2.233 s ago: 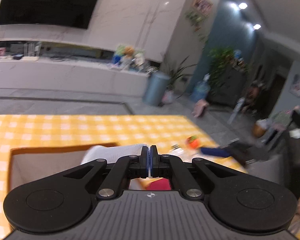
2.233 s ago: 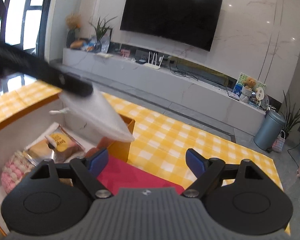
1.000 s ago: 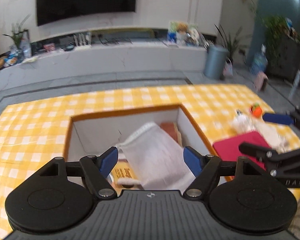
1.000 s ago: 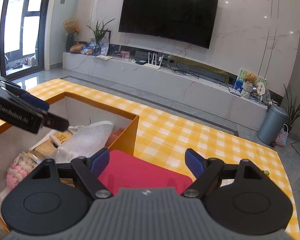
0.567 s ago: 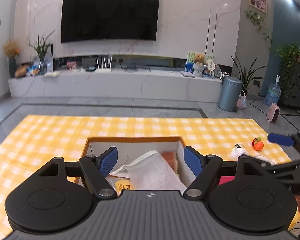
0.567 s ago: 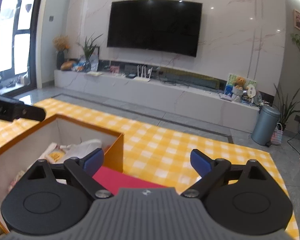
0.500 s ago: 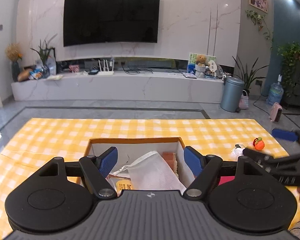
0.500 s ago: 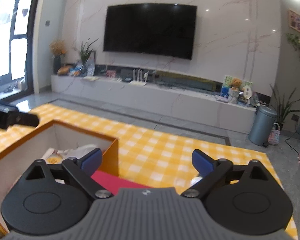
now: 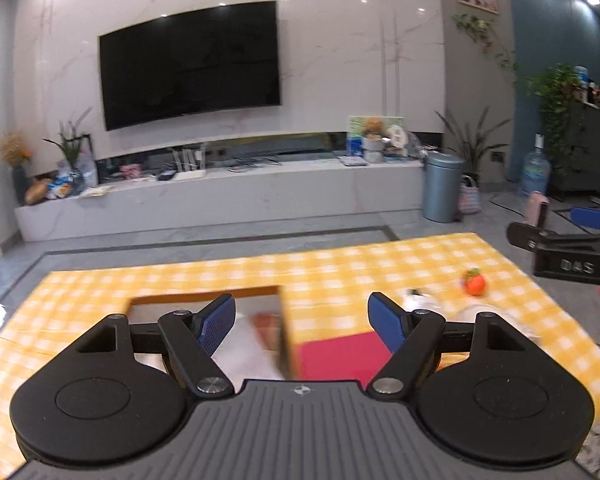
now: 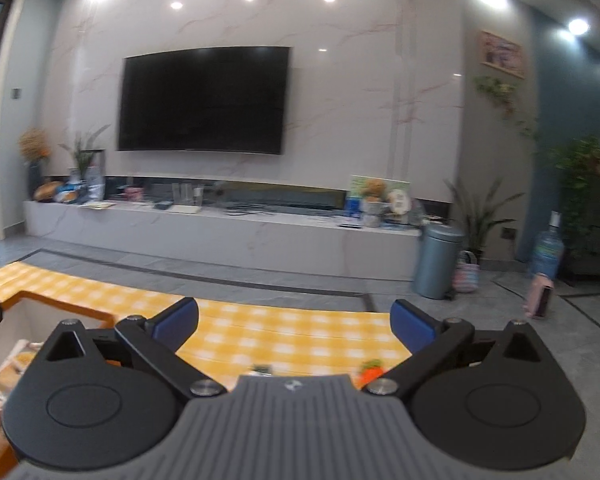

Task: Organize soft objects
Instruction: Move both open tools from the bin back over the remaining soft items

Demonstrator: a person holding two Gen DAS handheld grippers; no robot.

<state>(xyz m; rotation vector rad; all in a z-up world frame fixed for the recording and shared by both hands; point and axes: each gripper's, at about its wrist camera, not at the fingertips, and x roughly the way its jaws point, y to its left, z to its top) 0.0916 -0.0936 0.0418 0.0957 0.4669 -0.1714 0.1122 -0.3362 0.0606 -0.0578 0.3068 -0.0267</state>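
Two grippers fill the bottom of their own views, and neither holds anything. The left gripper point(image 9: 302, 318) has its blue pads point(image 9: 216, 322) wide apart, with only the table visible in the gap. The right gripper point(image 10: 294, 322) is opening its jaws wider, and nothing sits between them; it also shows as a dark bar at the right edge of the left view.

Just beyond the left gripper, at lower centre of its view, is an open box point(image 9: 204, 294) with an orange rim. A white bag point(image 9: 240, 354) lies inside it, half hidden by the tool. Touching the box's right wall lies a flat red cloth point(image 9: 340, 354). Farther right on the yellow checked tablecloth point(image 9: 340, 264) sit a small orange toy point(image 9: 475, 282) and a pale, blurred bundle point(image 9: 432, 306) beside it.

Both views are smeared, which suggests quick movement, and both tools point more at the room than at the table. The likely risks, as a judgement: a hurried reach for the red cloth could knock the box wall or pinch tablecloth along with the cloth. The small toy could roll off the near table edge if nudged. The two grippers, working close together on the right, could also bump.
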